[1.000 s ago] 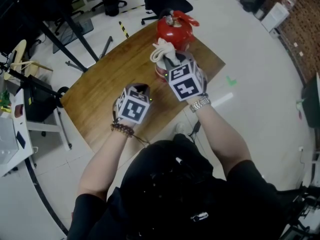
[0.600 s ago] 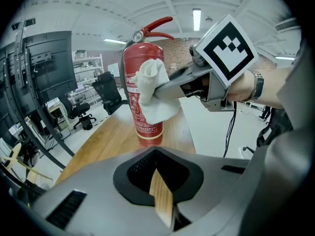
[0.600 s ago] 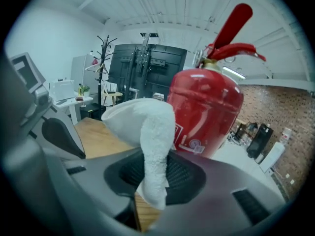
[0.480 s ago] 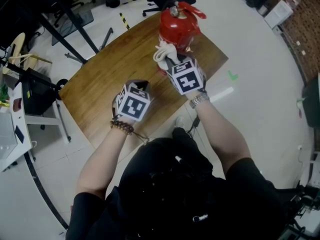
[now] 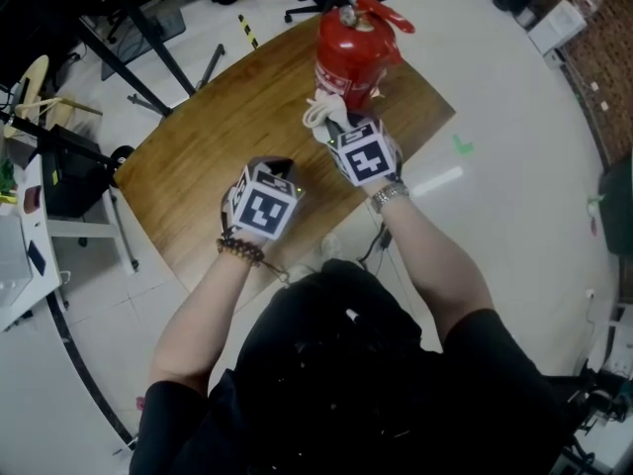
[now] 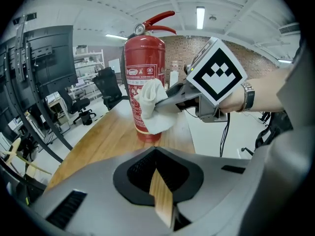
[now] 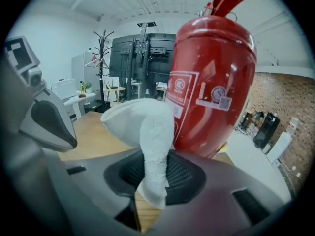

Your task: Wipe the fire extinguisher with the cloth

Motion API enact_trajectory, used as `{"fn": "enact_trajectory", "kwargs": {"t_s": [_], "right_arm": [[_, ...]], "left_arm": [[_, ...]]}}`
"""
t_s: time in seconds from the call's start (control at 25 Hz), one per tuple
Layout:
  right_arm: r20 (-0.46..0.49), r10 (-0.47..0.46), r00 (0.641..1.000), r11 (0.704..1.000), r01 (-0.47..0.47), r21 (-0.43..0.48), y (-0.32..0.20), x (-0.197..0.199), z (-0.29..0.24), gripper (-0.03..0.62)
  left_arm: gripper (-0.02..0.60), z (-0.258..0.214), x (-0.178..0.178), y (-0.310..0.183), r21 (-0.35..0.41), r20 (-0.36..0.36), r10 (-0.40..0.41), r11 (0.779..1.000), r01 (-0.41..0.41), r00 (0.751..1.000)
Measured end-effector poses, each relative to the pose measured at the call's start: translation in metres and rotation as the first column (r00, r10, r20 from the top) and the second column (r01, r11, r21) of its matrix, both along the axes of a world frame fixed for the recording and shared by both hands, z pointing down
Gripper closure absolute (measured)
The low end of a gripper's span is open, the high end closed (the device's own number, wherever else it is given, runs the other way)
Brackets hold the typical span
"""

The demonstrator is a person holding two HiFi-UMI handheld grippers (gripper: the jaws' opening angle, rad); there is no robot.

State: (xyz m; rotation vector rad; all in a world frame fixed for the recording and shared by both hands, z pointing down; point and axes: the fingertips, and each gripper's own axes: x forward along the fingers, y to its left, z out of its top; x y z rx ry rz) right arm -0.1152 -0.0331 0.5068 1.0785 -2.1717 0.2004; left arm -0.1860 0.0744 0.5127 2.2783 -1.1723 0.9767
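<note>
Clamping a white cloth (image 7: 147,132), the right gripper (image 5: 336,127) presses it to the red fire extinguisher (image 7: 211,82); the left gripper (image 5: 280,169), at its eight o'clock, is closed, empty.

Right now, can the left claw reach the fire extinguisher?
Probably yes: bare table lies between the left claw and the fire extinguisher, though the right claw and its cloth cover its near side.

White cloth (image 5: 320,113) against upright red extinguisher (image 5: 348,62)
</note>
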Motion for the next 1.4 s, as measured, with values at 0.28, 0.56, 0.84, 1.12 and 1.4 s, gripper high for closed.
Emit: {"fn": "enact_trajectory", "kwargs": {"t_s": [0.28, 0.56, 0.84, 1.12, 1.4], "right_arm": [[0.003, -0.049, 0.999, 0.996, 0.049, -0.069, -0.001, -0.007, 0.036, 0.485], [0.017, -0.105, 0.994, 0.984, 0.106, -0.143, 0.002, -0.012, 0.073, 0.484], [0.029, -0.148, 0.989, 0.967, 0.151, -0.206, 0.003, -0.012, 0.105, 0.485], [0.026, -0.191, 0.981, 0.947, 0.191, -0.259, 0.005, -0.008, 0.131, 0.485], [0.029, -0.197, 0.980, 0.936, 0.197, -0.291, 0.006, -0.007, 0.146, 0.484]], "left_arm": [[0.581, 0.011, -0.008, -0.011, -0.024, 0.009, -0.060, 0.998, 0.060, 0.998], [0.581, 0.023, -0.015, -0.017, -0.064, 0.026, -0.125, 0.990, 0.126, 0.992], [0.581, 0.032, -0.015, -0.025, -0.090, 0.049, -0.167, 0.981, 0.171, 0.985], [0.581, 0.034, -0.014, -0.034, -0.104, 0.065, -0.206, 0.972, 0.212, 0.976], [0.581, 0.035, -0.014, -0.032, -0.109, 0.054, -0.224, 0.967, 0.229, 0.973]]}}
